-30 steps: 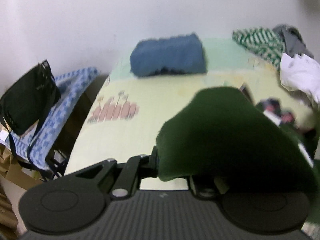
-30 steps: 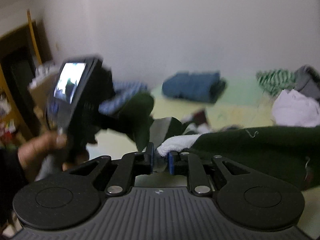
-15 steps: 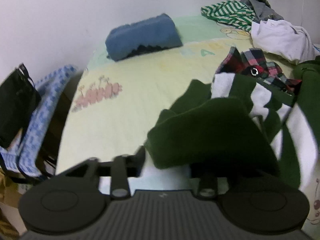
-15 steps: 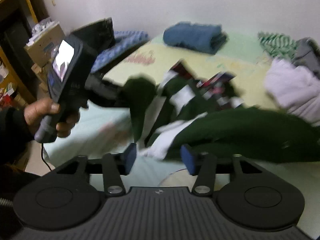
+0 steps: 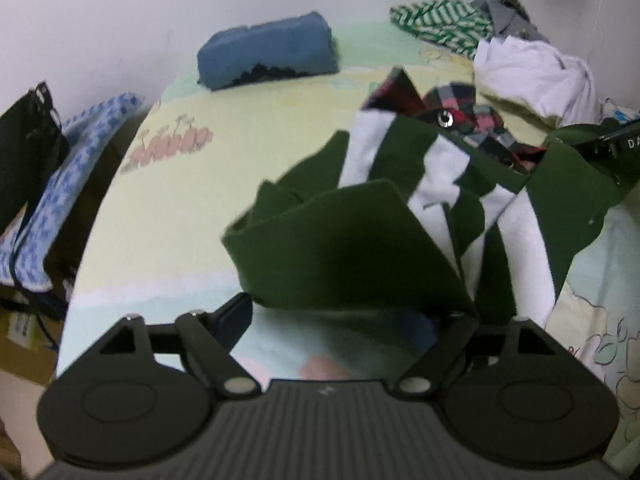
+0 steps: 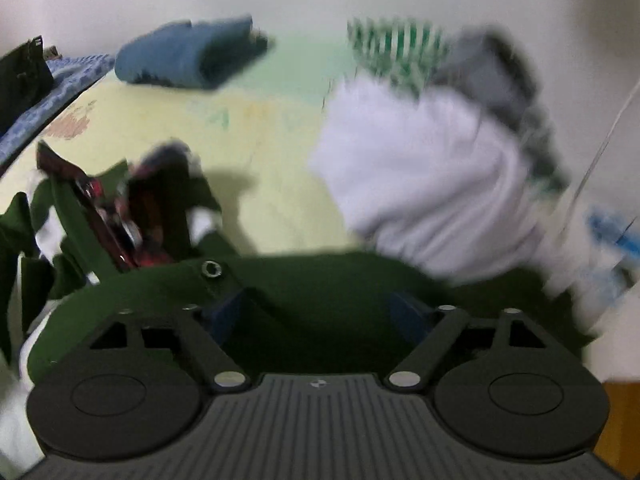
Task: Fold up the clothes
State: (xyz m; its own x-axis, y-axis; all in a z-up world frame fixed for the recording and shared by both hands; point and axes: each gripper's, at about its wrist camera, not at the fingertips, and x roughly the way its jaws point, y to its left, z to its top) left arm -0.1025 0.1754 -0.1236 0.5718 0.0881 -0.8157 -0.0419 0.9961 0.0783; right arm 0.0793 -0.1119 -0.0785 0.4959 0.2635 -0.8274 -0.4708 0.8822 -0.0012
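A dark green and white garment [image 5: 340, 248] with a red plaid lining [image 5: 460, 104] lies crumpled on the bed sheet [image 5: 168, 200]. My left gripper [image 5: 352, 316] hovers at its near edge with its jaws opening wide. A green fold drapes by the right finger [image 5: 460, 320], and neither pad presses on it. In the blurred right wrist view, my right gripper [image 6: 316, 312] is low over the green cloth [image 6: 320, 280]. Its jaws are opening too, with the fabric loose between the blue pads [image 6: 224, 312]. The snap button [image 6: 210, 268] sits just ahead.
A folded blue garment [image 5: 266, 54] rests at the far side by the wall. A white garment [image 5: 536, 76], a green-striped one [image 5: 440, 20] and a grey one [image 5: 508, 12] are piled far right. A black bag [image 5: 28, 152] and blue patterned cloth [image 5: 60, 184] hang off the bed's left edge.
Both grippers went from shut on the green garment to wide apart, and the cloth dropped onto the bed. The right gripper swung right toward the white pile; the left hand left its view.
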